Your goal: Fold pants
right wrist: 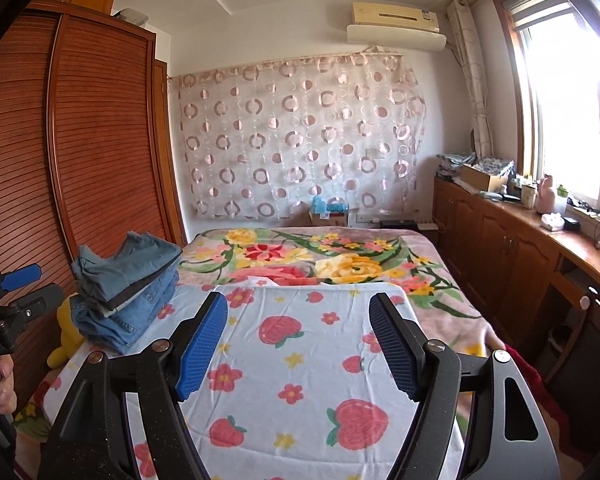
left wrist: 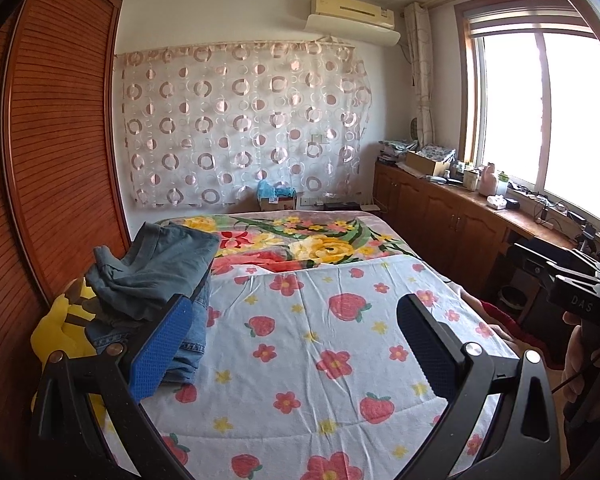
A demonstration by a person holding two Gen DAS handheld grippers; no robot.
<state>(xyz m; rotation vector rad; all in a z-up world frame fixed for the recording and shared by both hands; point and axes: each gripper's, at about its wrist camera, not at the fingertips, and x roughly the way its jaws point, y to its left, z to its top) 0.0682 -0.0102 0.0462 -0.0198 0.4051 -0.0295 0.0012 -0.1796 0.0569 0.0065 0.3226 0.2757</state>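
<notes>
The pants (right wrist: pixel 124 280) sit in a folded stack at about ten o'clock from my right claw's view, on the near-left part of the bed. Faded grey-blue pairs lie on top, slightly rumpled, a dark layer beneath them, and thicker blue denim at the bottom with stitched hems showing.

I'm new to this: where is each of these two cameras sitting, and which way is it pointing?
Left wrist view: sits on the left gripper, looks along its open fingers over the strawberry sheet to the circle-patterned curtain; the right gripper shows at its right edge.
Right wrist view: sits on the right gripper, open too, facing the same way; the left gripper and the left hand show at its left edge.
Both share the stack of folded pants, floral blanket, air conditioner and window.
</notes>
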